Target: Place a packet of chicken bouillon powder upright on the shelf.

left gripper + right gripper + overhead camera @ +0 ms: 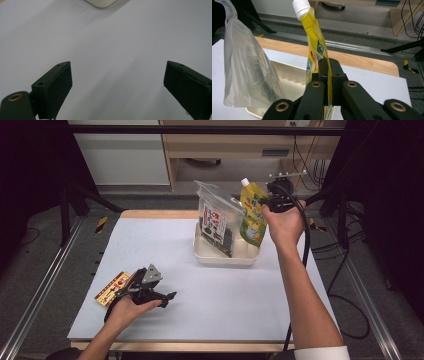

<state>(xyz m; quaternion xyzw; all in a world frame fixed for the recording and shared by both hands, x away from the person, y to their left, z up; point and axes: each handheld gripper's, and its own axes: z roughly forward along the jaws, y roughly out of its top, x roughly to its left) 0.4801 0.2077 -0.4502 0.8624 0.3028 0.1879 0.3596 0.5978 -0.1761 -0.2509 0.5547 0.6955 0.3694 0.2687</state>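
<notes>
Roughly, from largest to smallest:

Table (pixel 165 250): pale sheet over a wooden top, with a strip of wood bare along the far edge.

Tray (pixel 226 257): cream, shallow, at the far middle of the table; a clear bag and a yellow pouch stand in it.

Clear bag (pixel 216 217): upright in the left part of the tray, its top tilted left, a dark printed pack showing inside. In the right gripper view it stands left of the pouch, apart from it.

Yellow pouch (pixel 251 212): in the right part of the tray, upright, just right of the clear bag, white cap (pixel 300 8) on top. Whether its bottom touches the tray floor I cannot tell.

Right gripper (pixel 266 201): at the far right, above the right end of the tray, held from the near side by the right hand (pixel 285 222). Its jaws are pressed together on the pouch's thin edge, partway up the pouch.

Left gripper (pixel 169 297): at the near left, low over the table, in the left hand (pixel 131 309). Its jaws stand wide apart with nothing between them, bare sheet beneath.

Flat packet (pixel 112 288): yellow and red, lying flat at the near left, just left of the left gripper.
</notes>
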